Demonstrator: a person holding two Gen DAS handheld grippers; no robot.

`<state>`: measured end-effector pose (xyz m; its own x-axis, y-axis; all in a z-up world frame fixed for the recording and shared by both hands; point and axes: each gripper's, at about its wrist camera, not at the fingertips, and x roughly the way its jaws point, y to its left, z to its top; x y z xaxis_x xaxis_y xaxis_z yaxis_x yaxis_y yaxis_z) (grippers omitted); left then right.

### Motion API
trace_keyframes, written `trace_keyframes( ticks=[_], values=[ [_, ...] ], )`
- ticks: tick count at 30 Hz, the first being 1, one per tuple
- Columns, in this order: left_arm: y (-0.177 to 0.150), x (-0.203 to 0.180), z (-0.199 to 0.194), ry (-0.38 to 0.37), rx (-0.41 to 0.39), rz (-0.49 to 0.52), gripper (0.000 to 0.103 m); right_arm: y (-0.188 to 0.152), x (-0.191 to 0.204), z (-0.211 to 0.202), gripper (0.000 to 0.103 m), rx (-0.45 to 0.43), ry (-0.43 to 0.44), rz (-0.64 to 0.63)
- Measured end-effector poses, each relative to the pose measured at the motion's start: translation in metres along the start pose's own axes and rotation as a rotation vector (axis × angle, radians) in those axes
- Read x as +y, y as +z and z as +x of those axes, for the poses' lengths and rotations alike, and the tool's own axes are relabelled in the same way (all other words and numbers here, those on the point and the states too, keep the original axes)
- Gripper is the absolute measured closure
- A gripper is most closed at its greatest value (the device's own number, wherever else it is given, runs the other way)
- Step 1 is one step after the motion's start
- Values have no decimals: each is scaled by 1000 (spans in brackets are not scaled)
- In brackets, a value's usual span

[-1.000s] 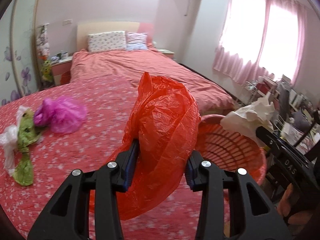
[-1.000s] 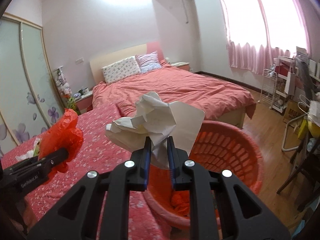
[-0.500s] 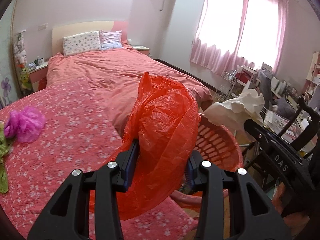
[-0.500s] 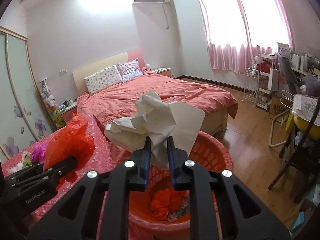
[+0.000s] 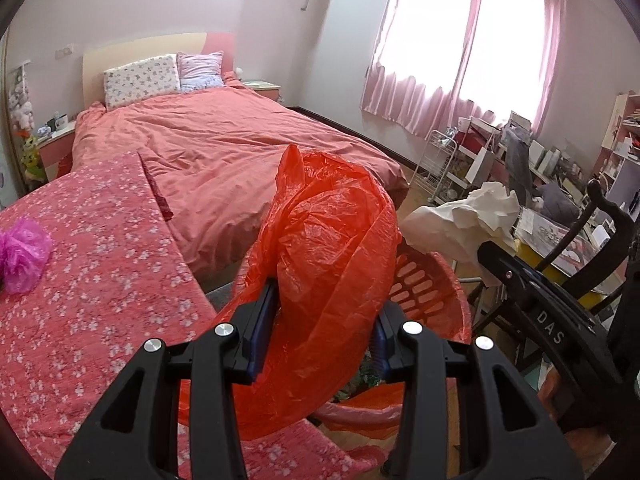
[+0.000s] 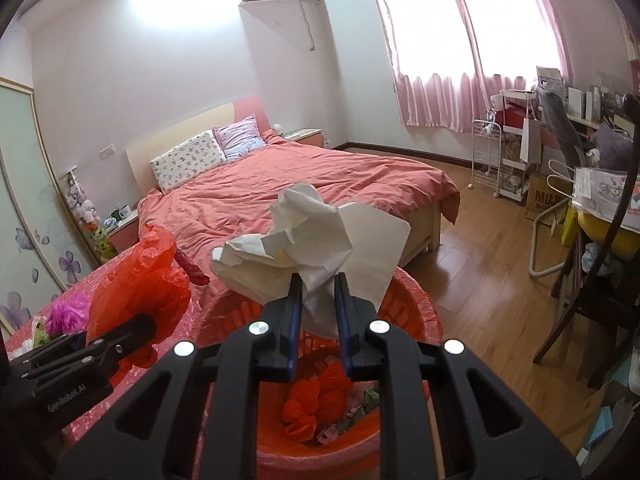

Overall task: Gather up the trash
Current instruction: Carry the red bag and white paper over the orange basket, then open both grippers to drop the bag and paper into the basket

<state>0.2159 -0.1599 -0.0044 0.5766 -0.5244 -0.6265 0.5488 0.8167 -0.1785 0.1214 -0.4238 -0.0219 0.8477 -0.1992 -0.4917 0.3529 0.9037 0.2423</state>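
Now the left gripper [image 5: 320,332] clamped the red bag [image 5: 332,240] mid-frame; the right gripper [image 6: 318,312] pinched crumpled paper [image 6: 308,240] above the basket [image 6: 416,312].

The right gripper [image 6: 316,308] pinches a crumpled wad of white paper [image 6: 308,240] between its blue-padded fingers [image 6: 294,312], held above an orange basket [image 6: 416,308] that already contains red plastic scraps [image 6: 316,400]. At left, the left gripper [image 6: 100,344] clamps a red plastic bag [image 6: 140,280] over the floral worktop [image 6: 104,276]. A pink plastic wad [image 6: 66,314] lies farther left on that cloth.
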Motion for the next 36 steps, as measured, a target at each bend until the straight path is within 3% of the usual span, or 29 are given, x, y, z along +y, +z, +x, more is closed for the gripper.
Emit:
trace_keyframes(
  ticks=[12,16,19,22,29,36],
  values=[
    [-2,-8,16,-27,27,11,61,4,-16,14,84,11,7,45],
    [-5,-5,24,-19,50,0,50,4,-20,21,81,22,10,61],
    [-7,-4,27,-17,67,-7,42,2,-23,24,71,29,14,72],
    [-10,-2,28,-13,75,-11,39,0,-22,26,69,35,9,71],
    [-13,10,16,37,57,-34,34,-4,-14,19,53,18,-14,34],
    [-22,53,-14,139,10,-65,33,-5,12,11,50,11,-2,-35]
  ],
)
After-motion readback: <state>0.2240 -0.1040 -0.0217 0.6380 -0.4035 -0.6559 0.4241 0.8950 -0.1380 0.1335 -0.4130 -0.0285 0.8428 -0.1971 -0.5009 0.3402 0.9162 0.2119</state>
